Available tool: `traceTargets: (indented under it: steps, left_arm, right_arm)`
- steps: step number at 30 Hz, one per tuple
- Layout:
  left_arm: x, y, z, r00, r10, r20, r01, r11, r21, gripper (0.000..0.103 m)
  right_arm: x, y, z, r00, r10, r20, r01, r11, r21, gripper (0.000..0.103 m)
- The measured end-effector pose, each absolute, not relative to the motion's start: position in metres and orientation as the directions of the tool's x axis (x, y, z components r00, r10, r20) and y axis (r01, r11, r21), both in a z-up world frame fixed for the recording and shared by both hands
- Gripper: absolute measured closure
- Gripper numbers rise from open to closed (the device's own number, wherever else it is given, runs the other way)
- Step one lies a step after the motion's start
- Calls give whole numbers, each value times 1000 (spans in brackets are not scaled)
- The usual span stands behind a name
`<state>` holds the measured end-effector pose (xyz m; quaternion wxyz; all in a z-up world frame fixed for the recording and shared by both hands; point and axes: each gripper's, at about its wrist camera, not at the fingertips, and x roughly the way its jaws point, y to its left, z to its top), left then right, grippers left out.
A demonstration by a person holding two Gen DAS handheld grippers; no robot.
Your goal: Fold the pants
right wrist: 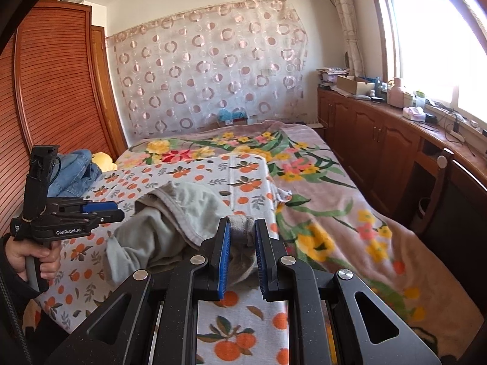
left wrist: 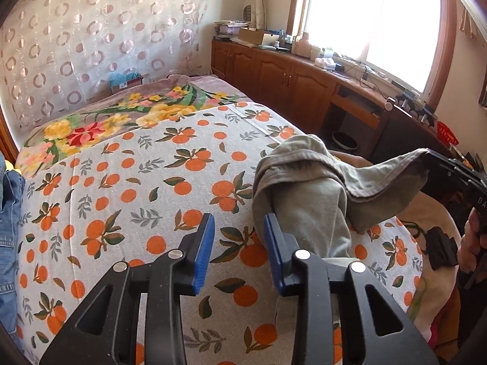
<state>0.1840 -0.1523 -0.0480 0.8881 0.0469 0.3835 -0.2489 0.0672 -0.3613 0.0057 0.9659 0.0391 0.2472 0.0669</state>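
The grey pants [left wrist: 307, 188] sit bunched near the right edge of the bed [left wrist: 127, 182], on the orange-print sheet [right wrist: 243, 343], and only one end of them is under control. The right tongs [right wrist: 241, 254] are narrow and clamped on a thick fold of the cloth, which they hold up off the sheet. The left tongs [left wrist: 239, 243] stand partly apart with nothing between the blue pads [left wrist: 204, 251]; the right pad only brushes the hanging cloth on its outer side. That is where I see trouble. If the left tongs close where they are, they will likely shut on air or catch just a loose outer layer, and the pants will twist rather than spread flat. The right grip looks to be on a wad rather than a clean hem or waistband, so a pull could drag the whole bundle, or slip off a layer and drop it. The heap also lies close to the right side of the bed, where the flowered blanket [right wrist: 328, 206] slopes away, so a careless tug outward could slide it over the edge. The jeans [right wrist: 76, 170] at the far left are well apart and seem out of harm's way.
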Motion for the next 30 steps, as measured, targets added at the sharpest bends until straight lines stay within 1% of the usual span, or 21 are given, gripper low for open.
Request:
traceTargets:
  steps: [1,2,3,5,6,7,8,9,11,13,14,22,26,30]
  left_arm:
    - [182,-149,-45,586,-409,-700,473,873,-115,68]
    - [180,-148,-44,587,-414,-696,472,873,-122,64]
    - [177,-146,-42,588,-421,-691,472,872,-130,56]
    - [174,-144,-41,592,-429,-682,478,869,-132,51]
    - [172,-144,-40,595,-428,-681,479,869,-128,49]
    - [170,-144,-40,598,-423,-681,478,870,-122,48]
    - [169,-143,-40,601,-419,-681,476,872,-117,48]
    - [167,-142,-40,602,-418,-681,476,872,-114,48]
    - [164,-144,-40,599,-425,-679,483,868,-118,48]
    - [158,-149,-38,592,-439,-676,499,858,-121,48]
    - [156,-152,-37,588,-444,-676,507,854,-120,48]
    - [134,-210,-30,530,-508,-679,619,779,-100,48]
    - [128,-246,-36,492,-519,-699,676,734,-69,48]
    - [124,-278,-43,457,-517,-723,729,683,-28,48]
  right_arm:
    - [70,-357,6,864,167,-474,-127,985,115,87]
    - [73,-353,6,857,194,-477,-151,980,126,87]
    - [77,-348,5,843,235,-484,-189,972,143,87]
    - [84,-338,0,807,300,-508,-252,954,164,87]
    - [86,-333,-4,796,307,-521,-264,952,157,85]
    - [86,-329,-8,787,308,-535,-275,951,143,80]
    - [85,-326,-12,779,306,-548,-283,950,129,78]
    - [83,-325,-16,773,303,-558,-287,951,118,77]
    - [76,-329,-17,773,295,-561,-284,953,110,65]
    - [66,-341,-18,783,273,-559,-255,960,111,56]
    - [60,-349,-18,789,258,-558,-235,965,113,54]
    - [15,-412,-25,829,112,-548,-64,992,107,48]
    - [5,-438,-36,830,48,-555,16,994,111,47]
    - [-2,-458,-48,822,17,-570,68,990,127,47]
